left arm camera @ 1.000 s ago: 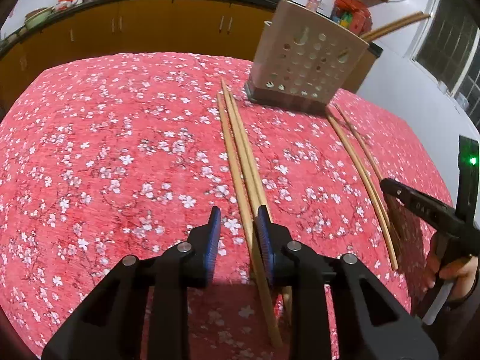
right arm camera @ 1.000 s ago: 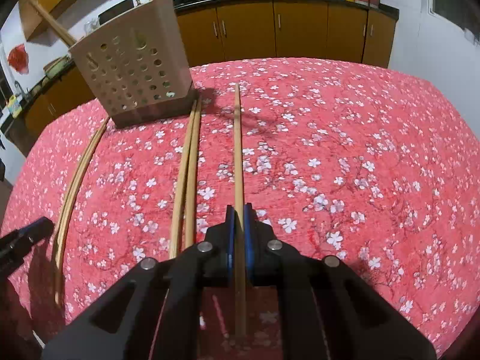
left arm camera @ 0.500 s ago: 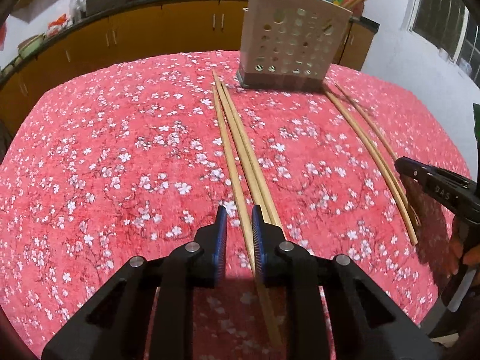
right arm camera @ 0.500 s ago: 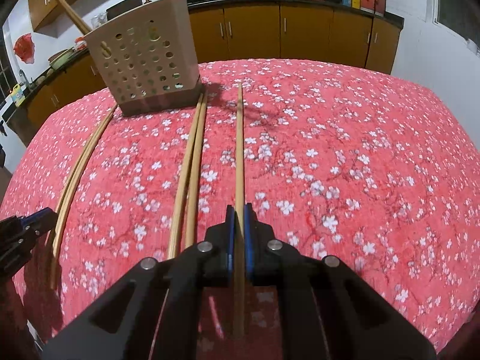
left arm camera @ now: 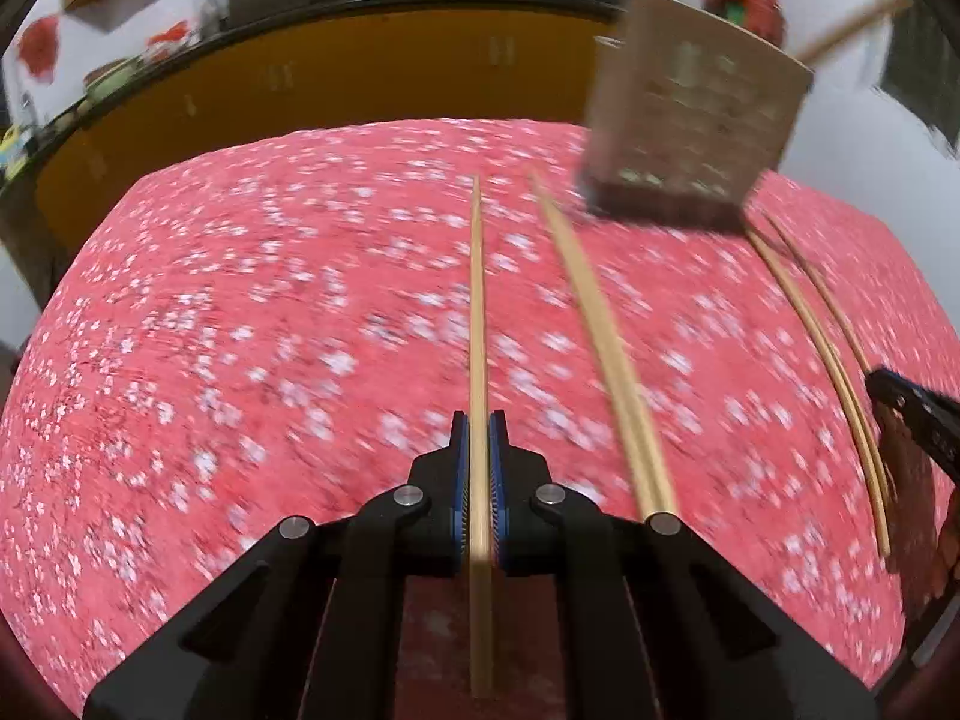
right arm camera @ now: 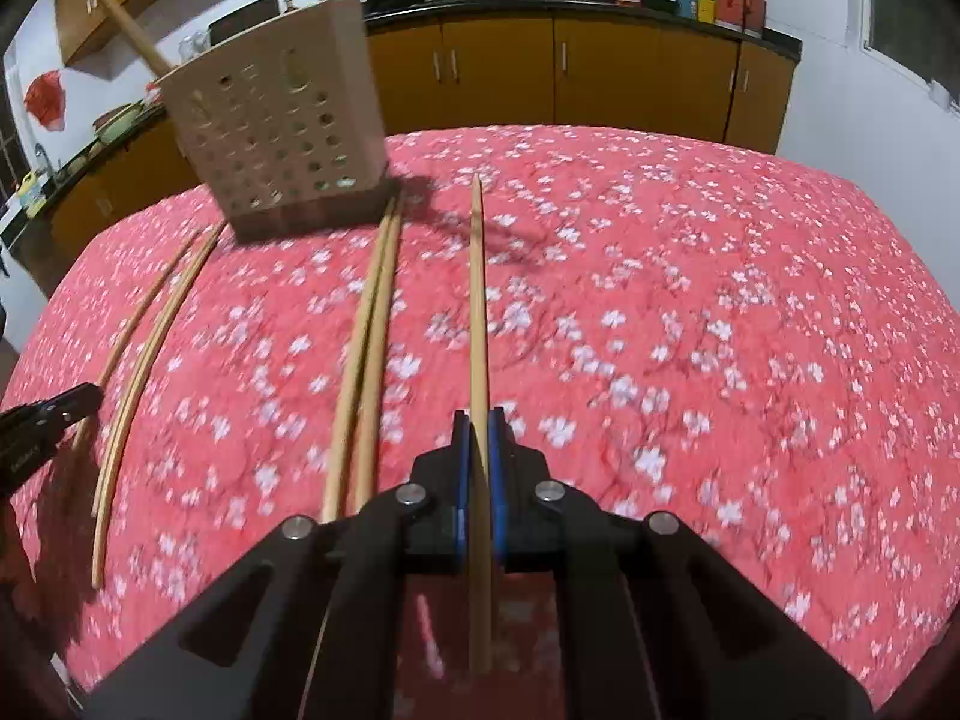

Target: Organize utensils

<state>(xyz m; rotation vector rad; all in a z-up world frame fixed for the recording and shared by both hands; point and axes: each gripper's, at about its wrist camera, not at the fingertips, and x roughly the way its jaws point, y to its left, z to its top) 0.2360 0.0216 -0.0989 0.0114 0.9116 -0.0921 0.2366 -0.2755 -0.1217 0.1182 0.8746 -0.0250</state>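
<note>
My left gripper (left arm camera: 478, 420) is shut on a wooden chopstick (left arm camera: 477, 312) that runs straight ahead over the red floral tablecloth (left arm camera: 270, 330). My right gripper (right arm camera: 478, 417) is shut on another wooden chopstick (right arm camera: 477, 300), held the same way. A beige perforated utensil holder (left arm camera: 690, 114) stands at the back of the table, with sticks poking out of it; it also shows in the right wrist view (right arm camera: 282, 138). A pair of chopsticks (right arm camera: 369, 354) lies left of my right gripper. Two thin bamboo sticks (right arm camera: 138, 348) lie further left.
Orange cabinets (right arm camera: 600, 72) with a dark counter and woks run behind the table. The other gripper's tip shows at the left edge in the right wrist view (right arm camera: 42, 426) and at the right edge in the left wrist view (left arm camera: 912, 414). The left wrist view is motion-blurred.
My left gripper has closed on one of the three chopsticks and lifted it away from the other two. My right gripper still holds its chopstick and has moved slightly.
</note>
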